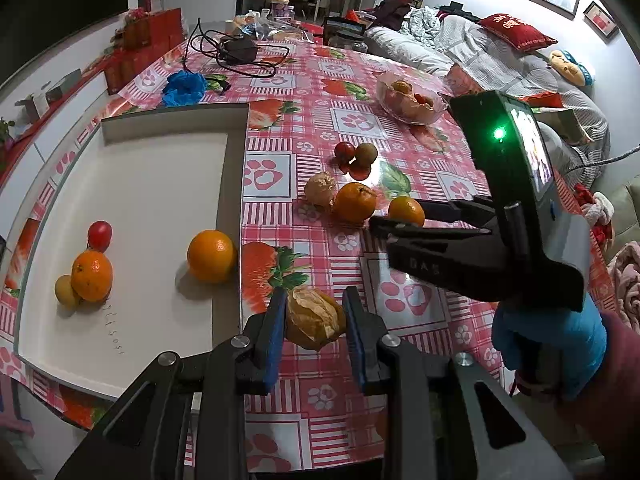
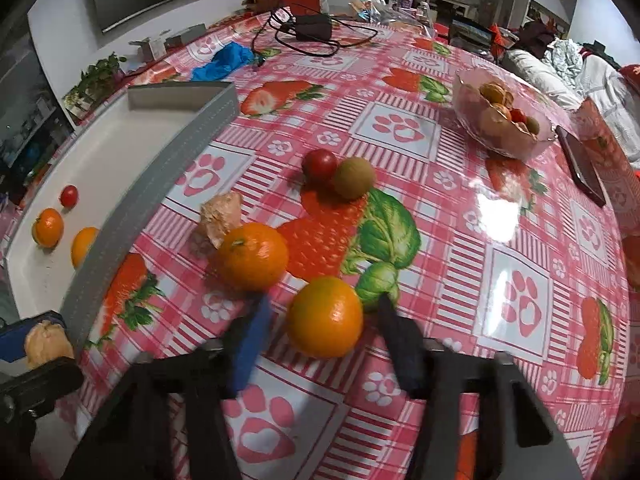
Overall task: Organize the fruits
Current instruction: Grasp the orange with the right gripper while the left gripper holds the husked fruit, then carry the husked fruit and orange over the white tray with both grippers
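Nearest the left wrist camera, the left gripper [image 1: 316, 316] is clamped on a pale, papery-husked fruit [image 1: 315, 322], its blue pads pressing both sides just above the pink paw-print tablecloth [image 1: 400, 128], beside the right edge of the white tray [image 1: 160, 184]. On the tray lie a large orange [image 1: 212, 256], a second orange [image 1: 92, 276] touching a small yellow fruit [image 1: 66, 290], and a red cherry tomato [image 1: 99, 235]. Seen from the right wrist, the right gripper [image 2: 326, 320] brackets a small orange [image 2: 325, 317] resting on the cloth; its fingers sit to either side with slim gaps visible, blurred, so the pads do not appear to press it. Just beyond sits a bigger orange [image 2: 253, 257] touching a piece of peel [image 2: 221, 216]. Farther on, a red tomato [image 2: 319, 165] touches a brownish-green round fruit [image 2: 354, 178]. Near the far right edge stands a glass bowl [image 2: 468, 92] of mixed fruit.
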A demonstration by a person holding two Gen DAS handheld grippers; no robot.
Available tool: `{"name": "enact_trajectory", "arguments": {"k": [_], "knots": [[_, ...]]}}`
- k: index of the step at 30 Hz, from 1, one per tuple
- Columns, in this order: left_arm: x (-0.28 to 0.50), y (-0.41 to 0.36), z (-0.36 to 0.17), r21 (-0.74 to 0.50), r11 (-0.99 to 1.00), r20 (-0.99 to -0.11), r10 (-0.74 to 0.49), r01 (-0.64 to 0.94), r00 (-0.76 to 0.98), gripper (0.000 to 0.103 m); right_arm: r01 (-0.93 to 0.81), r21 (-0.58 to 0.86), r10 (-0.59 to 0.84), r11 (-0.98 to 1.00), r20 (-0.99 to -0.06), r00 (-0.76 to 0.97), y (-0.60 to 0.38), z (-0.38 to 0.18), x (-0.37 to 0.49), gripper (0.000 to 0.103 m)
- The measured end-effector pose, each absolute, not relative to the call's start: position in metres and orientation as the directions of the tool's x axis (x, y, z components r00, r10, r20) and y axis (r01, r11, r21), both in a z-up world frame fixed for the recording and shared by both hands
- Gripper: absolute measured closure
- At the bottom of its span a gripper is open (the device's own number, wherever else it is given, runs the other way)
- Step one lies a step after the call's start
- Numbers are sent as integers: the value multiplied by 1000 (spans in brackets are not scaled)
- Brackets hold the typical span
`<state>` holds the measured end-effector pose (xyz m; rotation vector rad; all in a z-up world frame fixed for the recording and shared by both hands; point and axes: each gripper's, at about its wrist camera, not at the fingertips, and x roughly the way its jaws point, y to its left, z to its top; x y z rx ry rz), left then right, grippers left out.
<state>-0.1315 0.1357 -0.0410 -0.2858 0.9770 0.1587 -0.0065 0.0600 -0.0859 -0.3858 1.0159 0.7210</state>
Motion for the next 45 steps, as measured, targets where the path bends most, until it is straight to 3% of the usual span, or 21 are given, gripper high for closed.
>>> {"name": "enact_trajectory", "arguments": {"k": [22, 30, 31, 32, 33, 35, 38, 40, 41, 45], "knots": [[-152, 158, -6, -164, 944, -784, 51, -286, 619, 72, -669, 143, 442, 729, -845, 301, 31, -47, -26, 67], [-166, 190, 13, -168, 928, -751, 98, -332, 653, 72, -678, 94, 399, 729, -863, 310, 50, -49, -30, 67], [-168, 193, 14, -169, 926, -749, 102, -337, 654, 72, -673, 92, 390, 734, -868, 307, 50, -53, -29, 65], [-169, 196, 13, -170, 924, -750, 104, -342, 653, 72, -666, 68, 374, 743, -868, 328, 50, -56, -29, 48], [-170, 198, 11, -172, 922, -754, 103, -347, 649, 72, -664, 58, 364, 746, -869, 334, 50, -59, -28, 40], [-171, 201, 8, -174, 920, -760, 102, -352, 642, 72, -663, 52, 354, 747, -875, 331, 51, -64, -26, 40], [-175, 203, 4, -180, 916, -765, 98, -358, 636, 72, -655, 66, 347, 753, -885, 311, 55, -75, -19, 41], [-175, 203, 3, -179, 916, -767, 99, -360, 634, 72, -646, 75, 342, 760, -891, 298, 57, -81, -16, 61], [-175, 204, 3, -177, 916, -768, 100, -361, 633, 72, -643, 78, 340, 762, -893, 294, 58, -84, -15, 66], [-177, 207, 4, -174, 915, -768, 105, -364, 632, 72, -646, 93, 357, 757, -888, 290, 55, -81, -16, 67]]}}
